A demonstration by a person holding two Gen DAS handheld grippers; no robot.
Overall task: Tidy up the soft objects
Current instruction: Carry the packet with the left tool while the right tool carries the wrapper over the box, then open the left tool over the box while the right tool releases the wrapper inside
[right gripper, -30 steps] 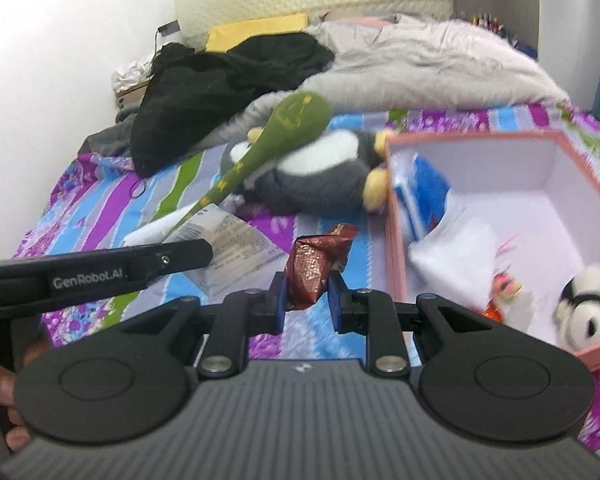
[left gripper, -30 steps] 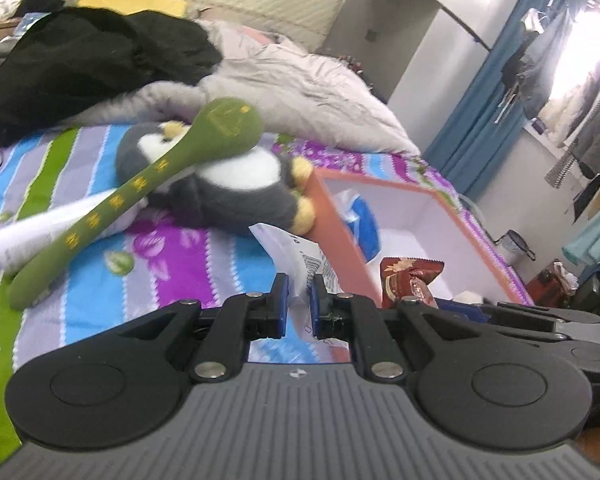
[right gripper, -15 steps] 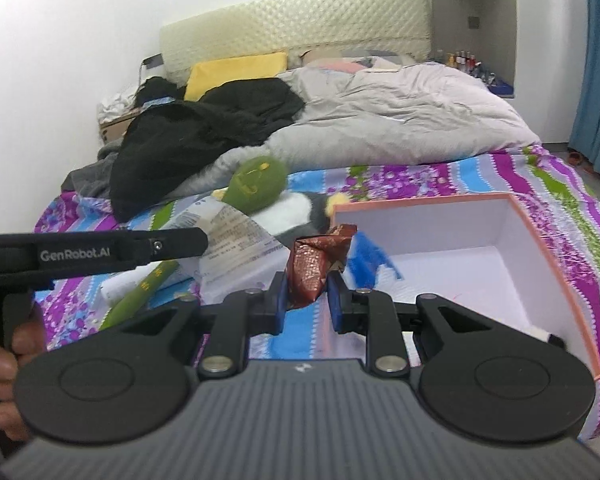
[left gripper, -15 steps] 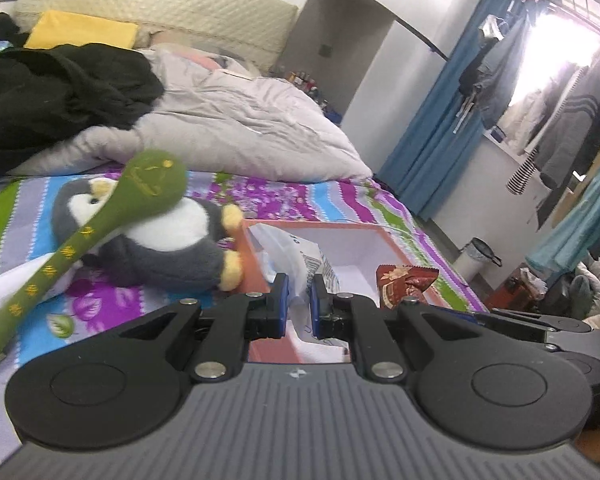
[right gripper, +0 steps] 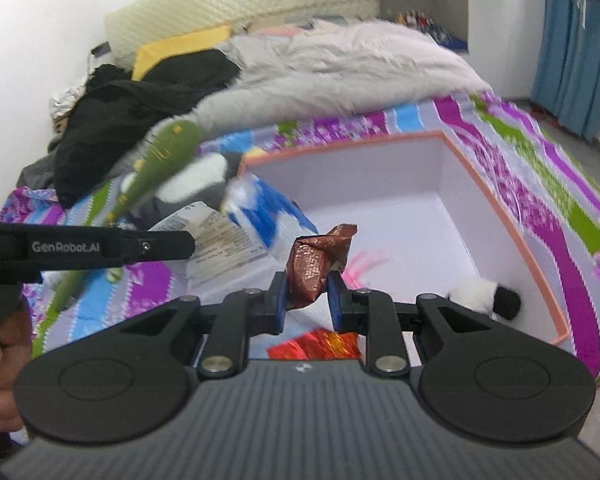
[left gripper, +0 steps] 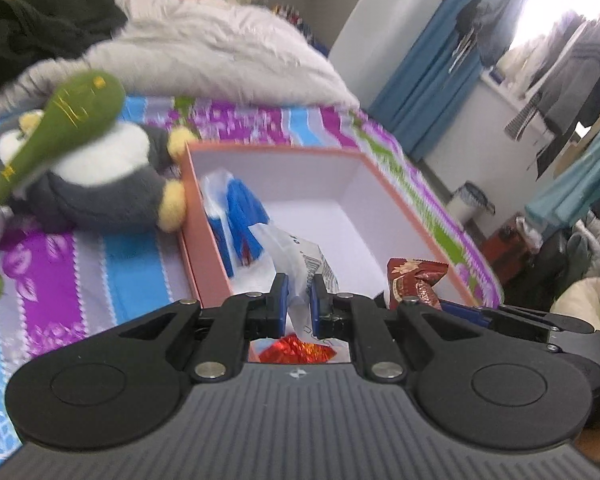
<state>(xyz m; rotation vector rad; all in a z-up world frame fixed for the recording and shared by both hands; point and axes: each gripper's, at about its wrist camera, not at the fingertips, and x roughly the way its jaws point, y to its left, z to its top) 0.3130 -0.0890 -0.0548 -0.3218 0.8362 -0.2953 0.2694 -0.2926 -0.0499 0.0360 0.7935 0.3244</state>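
Note:
My left gripper [left gripper: 298, 300] is shut on a white plastic packet [left gripper: 300, 258] with printed text, held over the near end of the orange box [left gripper: 400, 184]. My right gripper [right gripper: 307, 300] is shut on a crumpled brown foil wrapper [right gripper: 316, 264], held over the same box [right gripper: 504, 216]; the wrapper also shows in the left wrist view [left gripper: 414, 282]. Inside the box lie a blue-and-white packet [right gripper: 266, 216], a red foil packet [right gripper: 316, 346] and a small black-and-white plush [right gripper: 486, 296].
A penguin plush [left gripper: 100, 184] lies against the box's left wall with a green plush spoon [left gripper: 56, 128] across it. A grey duvet [right gripper: 340, 68] and black clothes [right gripper: 140, 104] fill the far bed. Hanging clothes and a blue curtain [left gripper: 420, 76] stand to the right.
Both grippers have moved forward and lowered over the open box, each still holding its item. The box interior now fills more of both views.

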